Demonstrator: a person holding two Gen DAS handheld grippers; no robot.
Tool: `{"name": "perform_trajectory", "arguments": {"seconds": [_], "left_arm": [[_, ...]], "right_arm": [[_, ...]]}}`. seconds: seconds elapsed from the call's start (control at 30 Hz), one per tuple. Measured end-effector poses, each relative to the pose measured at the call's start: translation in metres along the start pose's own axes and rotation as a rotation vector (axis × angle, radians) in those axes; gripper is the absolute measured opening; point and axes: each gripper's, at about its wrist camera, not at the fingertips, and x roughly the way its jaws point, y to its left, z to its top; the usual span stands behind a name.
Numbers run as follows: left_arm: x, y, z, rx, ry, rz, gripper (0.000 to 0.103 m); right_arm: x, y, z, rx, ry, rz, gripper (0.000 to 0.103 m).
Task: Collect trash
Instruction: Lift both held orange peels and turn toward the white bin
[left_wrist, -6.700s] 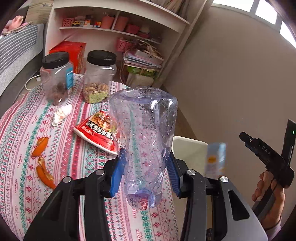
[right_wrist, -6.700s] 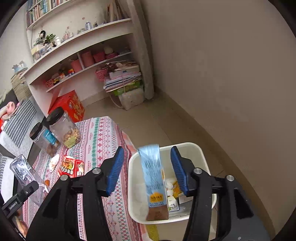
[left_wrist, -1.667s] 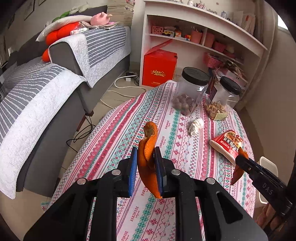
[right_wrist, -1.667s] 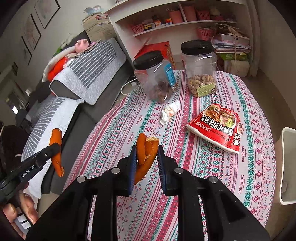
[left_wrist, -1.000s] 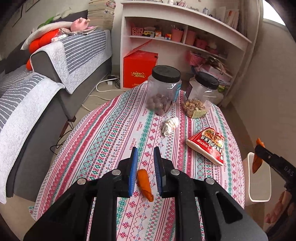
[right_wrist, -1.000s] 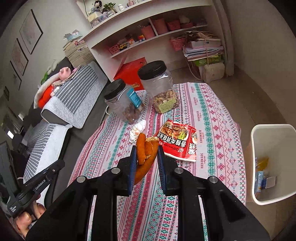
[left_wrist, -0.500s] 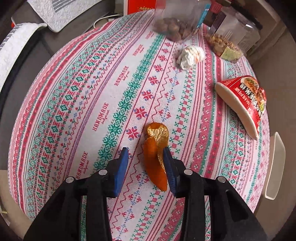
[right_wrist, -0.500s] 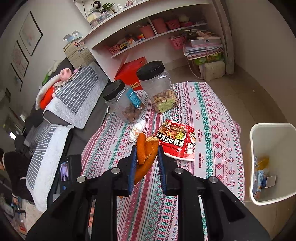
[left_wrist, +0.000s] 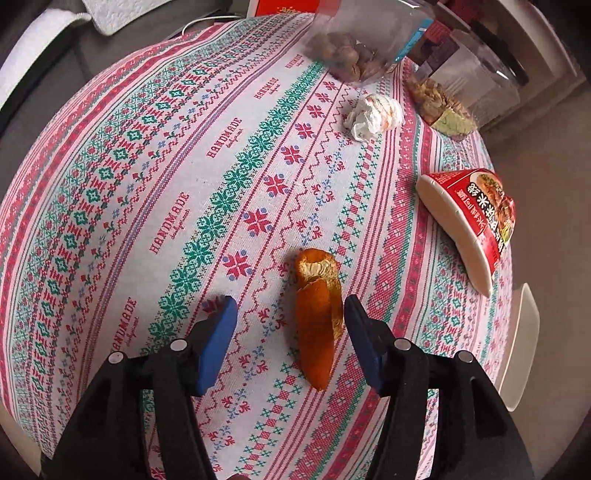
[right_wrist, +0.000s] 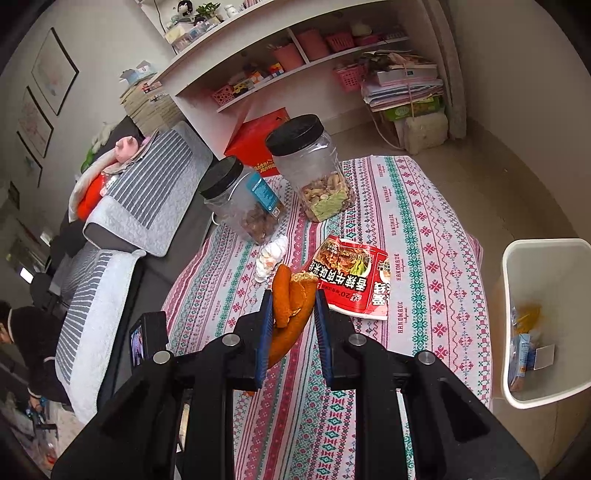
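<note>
1. Left wrist view puts your left hand-held gripper (left_wrist: 288, 325) nearest, low over the counter (left_wrist: 110, 192) with its blue pads spread wide. An orange peel (left_wrist: 318, 317) lies flat on the patterned cloth between them, close against the right pad with a gap on the left. It rests on the cloth and is not held, so closing now would likely push it sideways unless you centre the pads on it first.
2. Beyond it, to the right, a red snack packet (left_wrist: 476, 221) lies on its side near the counter's edge. A crumpled tissue (left_wrist: 373, 114) sits farther off. Both look like trash still to be collected.
3. At the far end stand two black-lidded jars (left_wrist: 354, 48) with food inside; these probably stay.
4. In the right wrist view, your right hand-held gripper (right_wrist: 293, 314) is narrowed on a second orange peel (right_wrist: 291, 302), which stands up between the pads, raised above the counter. It is carried high, I judge, so that it clears the packet on its way.
5. Its destination, the white trash bin (right_wrist: 535, 402), stands on the floor beside the counter's right edge and already holds a few scraps.
</note>
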Motion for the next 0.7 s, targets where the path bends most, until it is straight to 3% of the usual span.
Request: {"name": "perform_trajectory", "arguments": {"seconds": [0.1,0.2,0.27,0.3,0.53,0.7], "left_arm": [[0.001,-0.01,-0.001,0.009,-0.001,-0.001,0.065],[0.007,-0.025,-0.006,0.076,-0.017,0.091,0.064],[0.012,-0.032,-0.011,0.13,-0.042,0.177,0.04],[0.012,-0.035,-0.013,0.157,-0.059,0.2,0.019],[-0.013,-0.021,-0.013,0.127,-0.1,0.124,0.018],[-0.047,-0.015,-0.008,0.118,-0.172,0.068,0.018]], "right_arm": [[0.0,-0.002,-0.002,0.002,0.006,-0.009,0.021],[0.0,-0.006,-0.001,-0.002,0.008,-0.02,0.021],[-0.001,-0.009,-0.001,0.0,0.01,-0.021,0.021],[-0.001,-0.009,-0.001,0.0,0.011,-0.02,0.021],[0.003,-0.002,-0.001,-0.019,0.014,-0.015,0.021],[0.003,0.0,-0.002,-0.034,0.005,-0.03,0.021]]}}
